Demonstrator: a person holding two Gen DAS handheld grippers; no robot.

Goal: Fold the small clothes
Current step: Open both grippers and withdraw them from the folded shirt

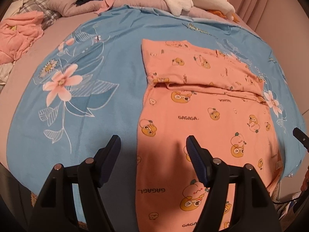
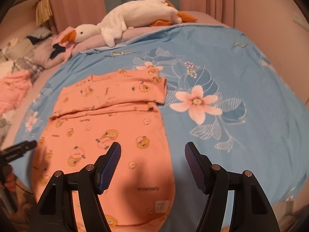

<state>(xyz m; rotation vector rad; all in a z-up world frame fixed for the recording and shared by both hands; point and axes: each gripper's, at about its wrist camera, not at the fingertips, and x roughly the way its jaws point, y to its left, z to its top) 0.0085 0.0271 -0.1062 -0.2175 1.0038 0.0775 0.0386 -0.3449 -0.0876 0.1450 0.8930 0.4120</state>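
Note:
A small orange garment (image 1: 202,108) printed with cartoon ducks and "GAGAGA" lies flat on the blue floral sheet (image 1: 108,89). Its far part is folded back over the body, with a fold edge across the middle. My left gripper (image 1: 153,145) is open and empty, held above the garment's near left edge. My right gripper (image 2: 152,152) is open and empty, above the garment's (image 2: 108,127) near right edge. The tip of the right gripper shows at the right edge of the left wrist view (image 1: 300,137). The left gripper shows at the left edge of the right wrist view (image 2: 19,150).
A white plush goose (image 2: 135,17) lies on pink pillows (image 1: 77,3) at the far side of the bed. A pile of pink clothes (image 1: 17,36) sits at the far left. Pink curtains (image 2: 77,2) hang behind. The sheet (image 2: 231,96) is bare to the right of the garment.

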